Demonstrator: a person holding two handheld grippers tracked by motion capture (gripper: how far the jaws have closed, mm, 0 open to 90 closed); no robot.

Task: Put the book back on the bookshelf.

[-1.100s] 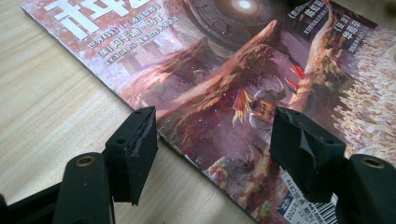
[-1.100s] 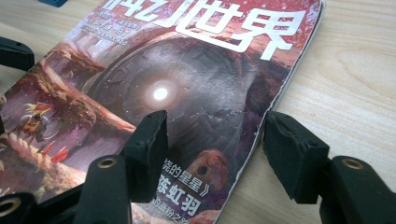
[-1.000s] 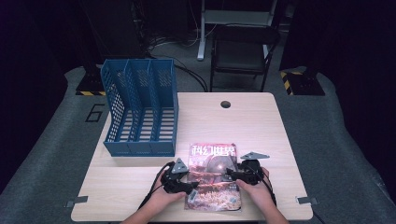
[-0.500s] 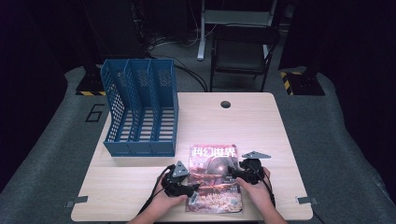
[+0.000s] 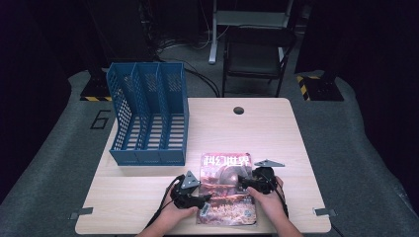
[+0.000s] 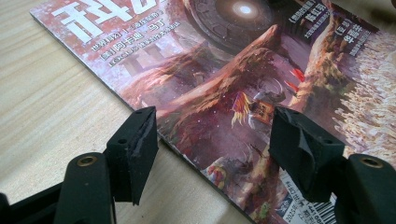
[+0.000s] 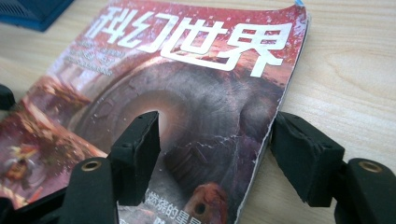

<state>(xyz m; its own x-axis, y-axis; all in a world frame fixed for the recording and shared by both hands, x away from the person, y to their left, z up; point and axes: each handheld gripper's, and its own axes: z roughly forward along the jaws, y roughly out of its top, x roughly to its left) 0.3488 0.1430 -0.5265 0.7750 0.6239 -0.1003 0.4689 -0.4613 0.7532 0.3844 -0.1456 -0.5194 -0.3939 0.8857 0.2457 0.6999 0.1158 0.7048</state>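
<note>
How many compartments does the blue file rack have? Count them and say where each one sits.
3. The blue perforated plastic file rack on the light wooden table has a left slot, a middle slot and a right slot, side by side; all look empty.

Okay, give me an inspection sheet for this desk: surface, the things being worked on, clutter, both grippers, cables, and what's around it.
Surface: light wooden table with a round cable hole near the far edge.
Job's things: glossy red-brown magazine with white title characters, flat at the near edge; blue plastic three-slot file rack, far left, slots empty.
Clutter: nothing seen.
Grippers: left gripper open, jaws straddling the magazine's left edge; right gripper open, jaws straddling its right edge, which curls slightly.
Cables: black cable trailing from the left gripper.
Surroundings: dark folding chair beyond the table; grey floor.
</note>
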